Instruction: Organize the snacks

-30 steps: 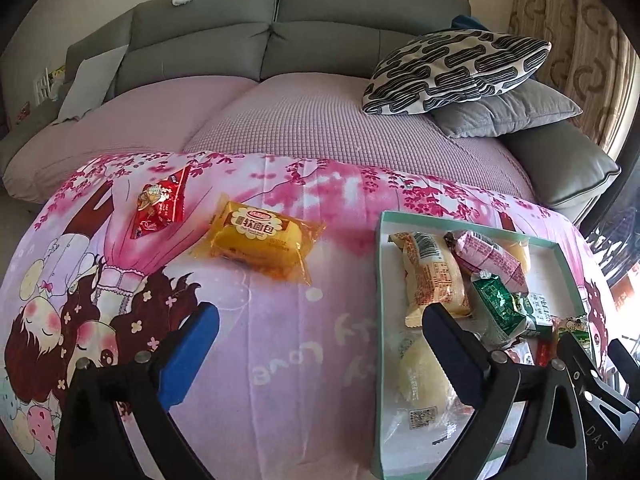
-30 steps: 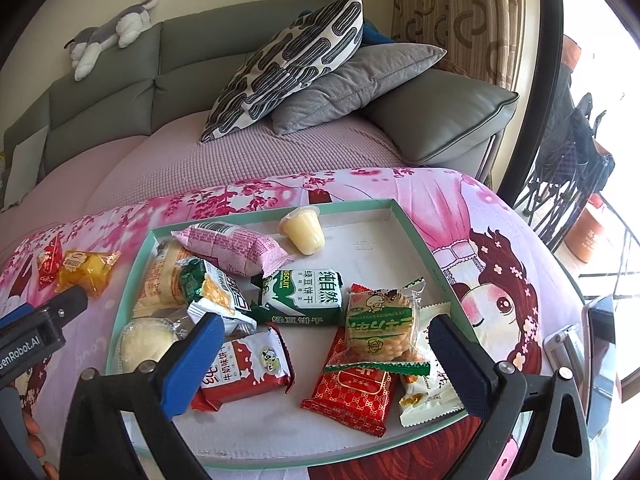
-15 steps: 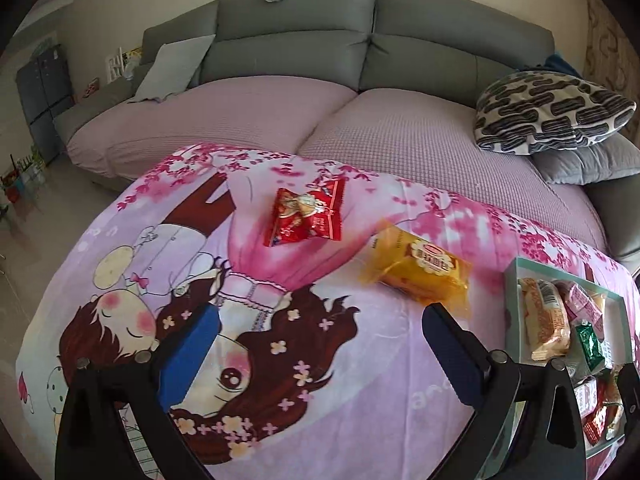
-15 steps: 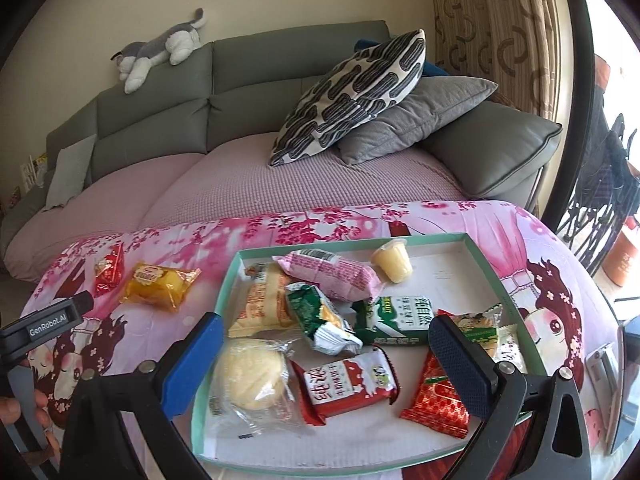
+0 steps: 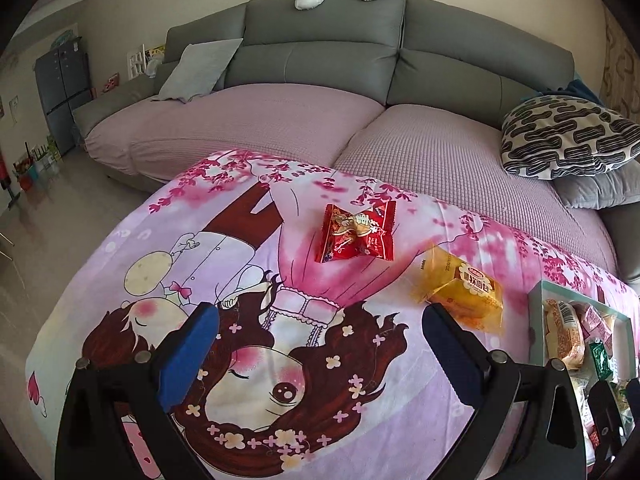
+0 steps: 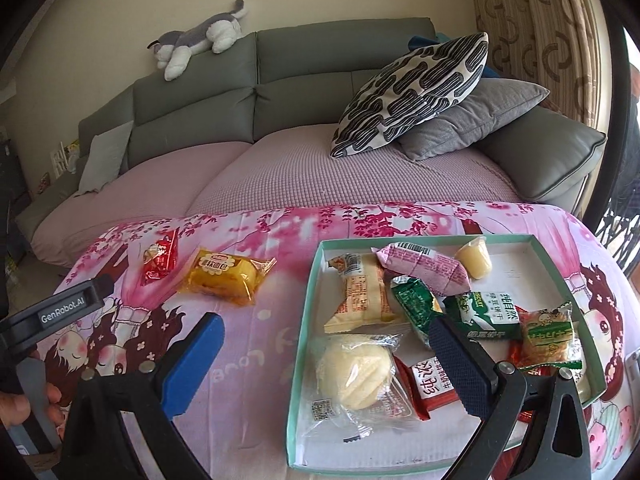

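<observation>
Teal tray (image 6: 306, 320) on the cartoon-print worktop (image 5: 248, 360): most snacks are already inside, among them a round bun (image 6: 354, 370), a pink packet (image 6: 424, 266) and a jelly cup (image 6: 474, 258). Left of the tray, well apart from it: red packet (image 5: 356, 234) and yellow cake packet (image 5: 464, 290), both yet to be collected. Left hand-held gripper (image 5: 320, 330) and right hand-held gripper (image 6: 326, 334): both wide open, empty.

On the counter (image 6: 256, 360), two wrapped snacks (image 6: 226, 280) lie side by side, left of the tray (image 6: 308, 320). Many packets (image 6: 360, 300) lie inside the tray. A sofa (image 6: 320, 160) stands behind the counter.
</observation>
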The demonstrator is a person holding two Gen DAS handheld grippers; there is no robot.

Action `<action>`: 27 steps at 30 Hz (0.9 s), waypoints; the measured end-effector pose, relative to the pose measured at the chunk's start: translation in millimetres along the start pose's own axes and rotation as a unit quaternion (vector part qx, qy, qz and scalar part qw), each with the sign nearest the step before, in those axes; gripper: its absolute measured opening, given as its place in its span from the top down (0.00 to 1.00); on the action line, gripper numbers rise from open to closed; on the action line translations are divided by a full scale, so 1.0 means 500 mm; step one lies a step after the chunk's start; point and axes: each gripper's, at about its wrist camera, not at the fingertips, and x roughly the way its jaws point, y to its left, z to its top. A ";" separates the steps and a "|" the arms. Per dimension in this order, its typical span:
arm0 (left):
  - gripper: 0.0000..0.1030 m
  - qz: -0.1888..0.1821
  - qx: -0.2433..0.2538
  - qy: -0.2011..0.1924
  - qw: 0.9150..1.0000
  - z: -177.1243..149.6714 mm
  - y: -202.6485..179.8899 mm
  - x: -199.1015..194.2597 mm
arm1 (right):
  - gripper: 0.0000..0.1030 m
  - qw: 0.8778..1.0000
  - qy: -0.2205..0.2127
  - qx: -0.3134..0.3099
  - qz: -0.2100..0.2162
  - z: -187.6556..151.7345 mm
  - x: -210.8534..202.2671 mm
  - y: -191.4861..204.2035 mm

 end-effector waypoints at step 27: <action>0.02 -0.084 -0.039 0.050 0.994 0.055 0.013 0.090 | 0.00 1.000 0.019 -0.023 0.005 0.037 0.065 0.064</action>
